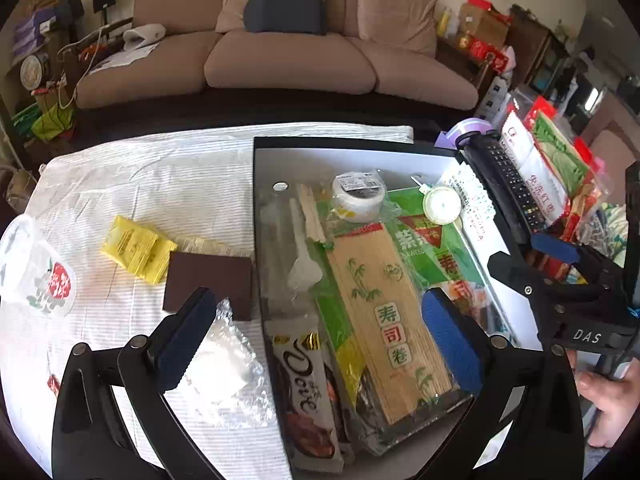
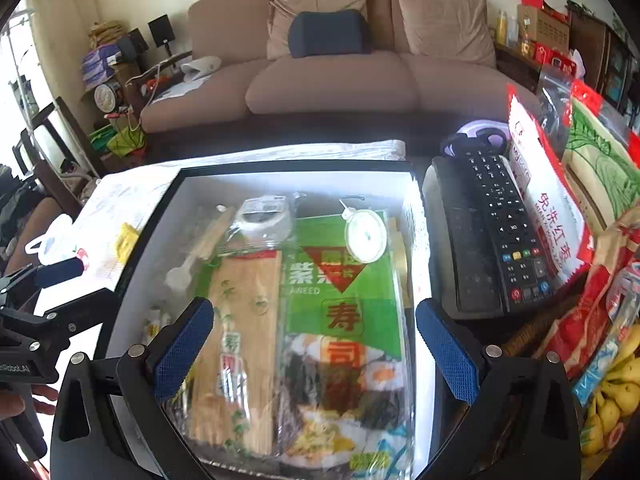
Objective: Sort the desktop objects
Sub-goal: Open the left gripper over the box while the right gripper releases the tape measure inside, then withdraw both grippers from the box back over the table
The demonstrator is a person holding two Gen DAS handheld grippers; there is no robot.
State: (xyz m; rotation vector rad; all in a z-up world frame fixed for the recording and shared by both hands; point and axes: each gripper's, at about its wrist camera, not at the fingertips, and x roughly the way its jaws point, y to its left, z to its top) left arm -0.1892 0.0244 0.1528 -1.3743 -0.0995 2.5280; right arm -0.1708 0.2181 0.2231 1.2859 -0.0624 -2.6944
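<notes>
A black-rimmed white box [image 1: 344,142] [image 2: 280,166] holds a green sushi kit pack [image 1: 384,300] [image 2: 320,320], a tape roll [image 1: 358,196] [image 2: 264,216], a round white disc [image 1: 442,205] [image 2: 366,236] and a Dove chocolate bar [image 1: 308,396]. My left gripper [image 1: 318,340] hangs open over the box's left edge with nothing between its fingers. The right gripper [image 2: 316,344] is open above the sushi pack, empty too. On the white cloth left of the box lie yellow packets [image 1: 136,248], a brown block [image 1: 208,280] and a clear-wrapped white item [image 1: 220,372].
A black remote [image 2: 504,232] lies on a dark stand right of the box. Snack bags [image 2: 560,216] and bananas [image 2: 616,392] crowd the far right. A thin plastic bag [image 1: 36,272] sits at the cloth's left edge. A brown sofa stands behind the table.
</notes>
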